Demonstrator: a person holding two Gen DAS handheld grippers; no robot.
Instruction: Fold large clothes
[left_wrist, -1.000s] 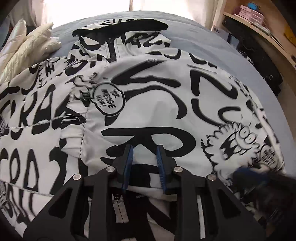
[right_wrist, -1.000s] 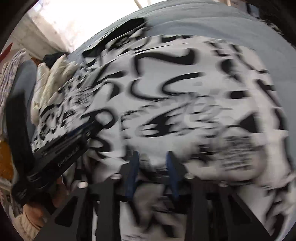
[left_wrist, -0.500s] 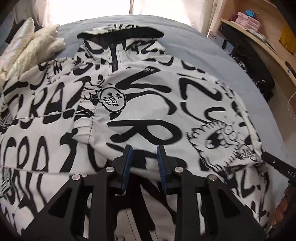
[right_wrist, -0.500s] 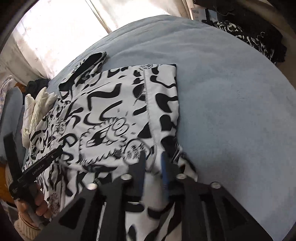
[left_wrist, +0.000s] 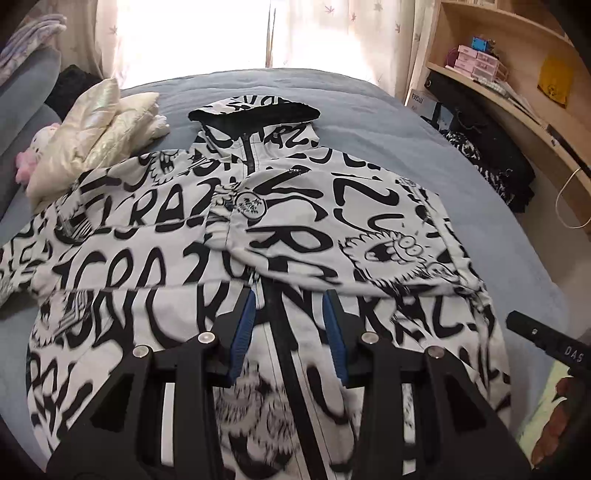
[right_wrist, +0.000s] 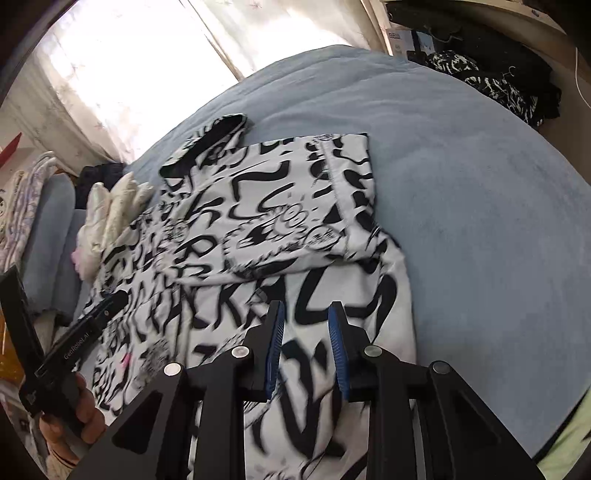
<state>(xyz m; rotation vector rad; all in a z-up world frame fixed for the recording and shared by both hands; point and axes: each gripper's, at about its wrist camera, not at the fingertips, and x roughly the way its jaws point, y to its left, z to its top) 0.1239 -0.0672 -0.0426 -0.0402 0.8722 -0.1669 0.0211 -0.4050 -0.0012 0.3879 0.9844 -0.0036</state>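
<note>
Printed jacket (left_wrist: 295, 229) spread on bed (right_wrist: 480, 192), long axis running away from both grippers. Left gripper (left_wrist: 291, 332) and right gripper (right_wrist: 306, 347) held above hem, jaws parted, just opened, apparently nothing pinched.

The left gripper (left_wrist: 289, 328) points steeply downward, its blue pads apart with nothing pinched between them; its jaws have just been opening. The right gripper (right_wrist: 306, 345) also tilts down, jaws parted and empty, having opened slightly. A bare hand (right_wrist: 68, 417) grips the left gripper's handle.
</note>
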